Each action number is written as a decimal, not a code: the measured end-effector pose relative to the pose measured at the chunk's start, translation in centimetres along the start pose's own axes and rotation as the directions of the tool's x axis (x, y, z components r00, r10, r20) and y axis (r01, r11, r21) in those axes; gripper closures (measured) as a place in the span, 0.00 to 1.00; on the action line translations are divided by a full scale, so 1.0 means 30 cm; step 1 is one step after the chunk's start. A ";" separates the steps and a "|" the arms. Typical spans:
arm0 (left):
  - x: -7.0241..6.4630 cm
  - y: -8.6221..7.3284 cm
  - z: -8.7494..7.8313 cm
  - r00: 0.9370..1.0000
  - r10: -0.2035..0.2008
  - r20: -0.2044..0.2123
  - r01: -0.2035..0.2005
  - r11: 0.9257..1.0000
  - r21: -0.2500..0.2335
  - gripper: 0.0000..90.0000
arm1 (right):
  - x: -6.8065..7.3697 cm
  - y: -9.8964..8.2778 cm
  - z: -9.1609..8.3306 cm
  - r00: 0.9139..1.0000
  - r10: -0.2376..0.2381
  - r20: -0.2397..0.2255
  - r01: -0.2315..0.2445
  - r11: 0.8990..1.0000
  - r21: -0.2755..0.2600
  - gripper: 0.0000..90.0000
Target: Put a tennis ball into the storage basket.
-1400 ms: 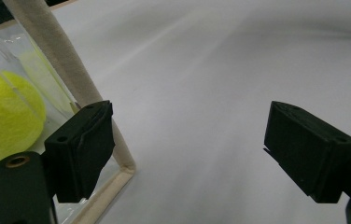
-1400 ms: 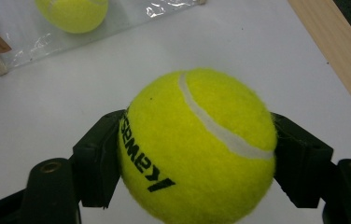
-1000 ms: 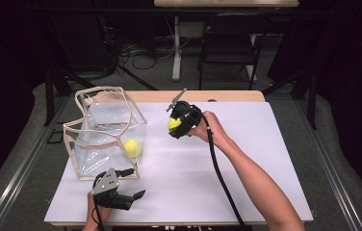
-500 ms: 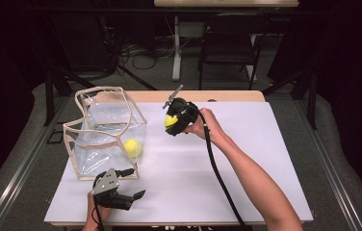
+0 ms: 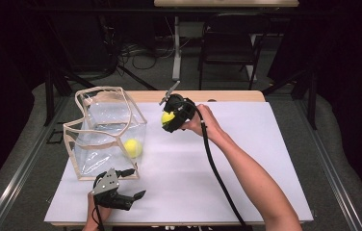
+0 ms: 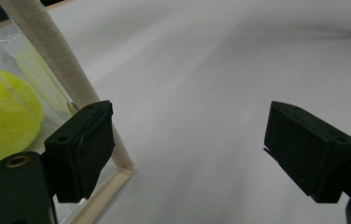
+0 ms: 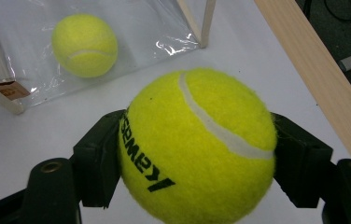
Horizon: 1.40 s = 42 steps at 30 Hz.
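Note:
My right gripper [image 5: 169,118] is shut on a yellow tennis ball [image 5: 167,117] [image 7: 197,144], held above the white table just right of a clear plastic bag [image 5: 107,130] with beige edging. In the right gripper view both black pads [image 7: 101,158] press on the ball's sides. A second tennis ball [image 5: 132,147] [image 7: 85,44] lies inside the bag, at its lower right corner. My left gripper [image 5: 132,196] [image 6: 187,144] rests open near the table's front edge, just below the bag's front corner, with nothing between its jaws. That bagged ball [image 6: 3,116] shows through the plastic beside its left pad.
A white sheet [image 5: 246,163] covers the table, with a wooden strip [image 5: 227,96] along its far edge. Beyond stand a dark chair [image 5: 229,43] and a table leg amid cables on the floor. The right gripper's black cable [image 5: 217,173] trails along the forearm.
The right gripper with its ball has drifted slightly left toward the bag. The left gripper has stayed put.

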State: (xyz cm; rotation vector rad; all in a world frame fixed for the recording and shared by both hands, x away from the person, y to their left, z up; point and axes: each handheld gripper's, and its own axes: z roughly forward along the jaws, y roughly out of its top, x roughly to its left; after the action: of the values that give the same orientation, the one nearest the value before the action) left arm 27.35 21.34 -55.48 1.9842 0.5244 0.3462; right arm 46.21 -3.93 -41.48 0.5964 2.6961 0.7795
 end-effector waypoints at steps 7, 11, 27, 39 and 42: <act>0.001 0.000 -0.001 1.000 0.001 -0.001 -0.001 1.000 0.004 0.18 | -0.004 0.011 0.002 1.000 -0.002 -0.004 0.002 1.000 -0.002 0.29; 0.000 0.000 -0.002 1.000 -0.002 -0.001 0.002 1.000 0.000 0.18 | -0.007 0.020 -0.003 1.000 0.001 0.000 -0.001 1.000 -0.007 0.29; -0.002 0.000 0.001 1.000 0.000 0.000 0.000 1.000 -0.006 0.18 | -0.002 0.048 -0.013 1.000 -0.008 0.003 0.008 1.000 -0.014 0.30; -0.001 0.001 0.000 1.000 0.003 0.003 -0.003 1.000 0.000 0.18 | -0.009 0.079 -0.035 1.000 -0.008 0.008 0.008 1.000 -0.031 0.30; 0.001 0.000 0.001 1.000 0.003 0.008 -0.003 1.000 0.002 0.18 | -0.009 0.095 -0.045 1.000 -0.013 0.008 0.013 0.999 -0.034 0.30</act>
State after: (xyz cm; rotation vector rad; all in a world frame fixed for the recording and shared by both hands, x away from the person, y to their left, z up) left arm 27.38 21.34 -55.48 1.9877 0.5167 0.3397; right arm 46.84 -2.47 -38.74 0.5726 2.6712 0.8172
